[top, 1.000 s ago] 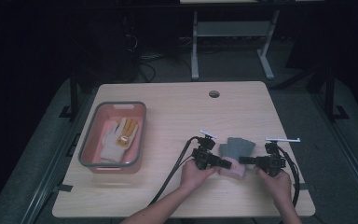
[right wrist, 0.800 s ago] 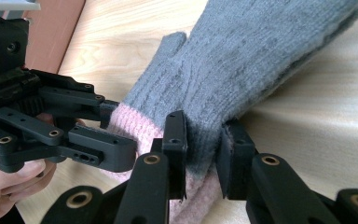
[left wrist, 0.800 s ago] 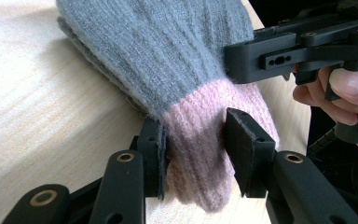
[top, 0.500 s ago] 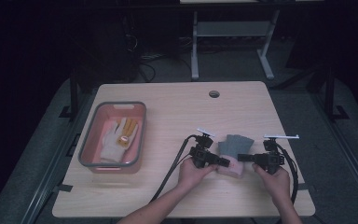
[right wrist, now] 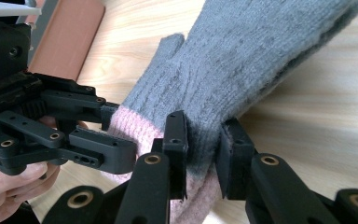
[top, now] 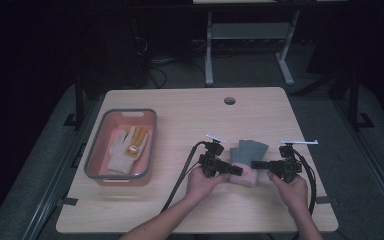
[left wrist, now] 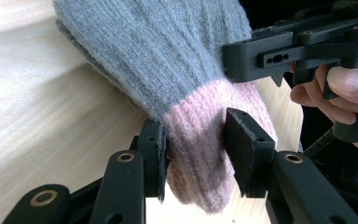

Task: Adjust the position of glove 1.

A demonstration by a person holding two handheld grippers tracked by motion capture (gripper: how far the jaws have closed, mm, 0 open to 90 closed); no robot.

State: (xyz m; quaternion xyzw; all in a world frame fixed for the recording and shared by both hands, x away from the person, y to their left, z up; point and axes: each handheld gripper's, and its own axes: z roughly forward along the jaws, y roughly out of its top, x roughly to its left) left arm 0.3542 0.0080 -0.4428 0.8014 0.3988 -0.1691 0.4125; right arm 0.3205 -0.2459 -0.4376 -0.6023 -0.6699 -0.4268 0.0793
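On the near right of the surface (top: 180,115) lies the grey glove (top: 249,152) with its pink cuff — left gripper (left wrist: 193,156) clamps the cuff, right gripper (right wrist: 200,149) pinches the grey knit just beside it — pink tub (top: 94,160) well apart.

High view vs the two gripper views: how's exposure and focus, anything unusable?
High view: dim and soft, room behind near black, the grey knit glove with a pink cuff small, the pink plastic bin legible. Left gripper view: bright, knit crisp at the cuff, the light wooden table washed out at upper left. Right gripper view: sharp on the glove, own jaws nearest the lens slightly soft, no glare.
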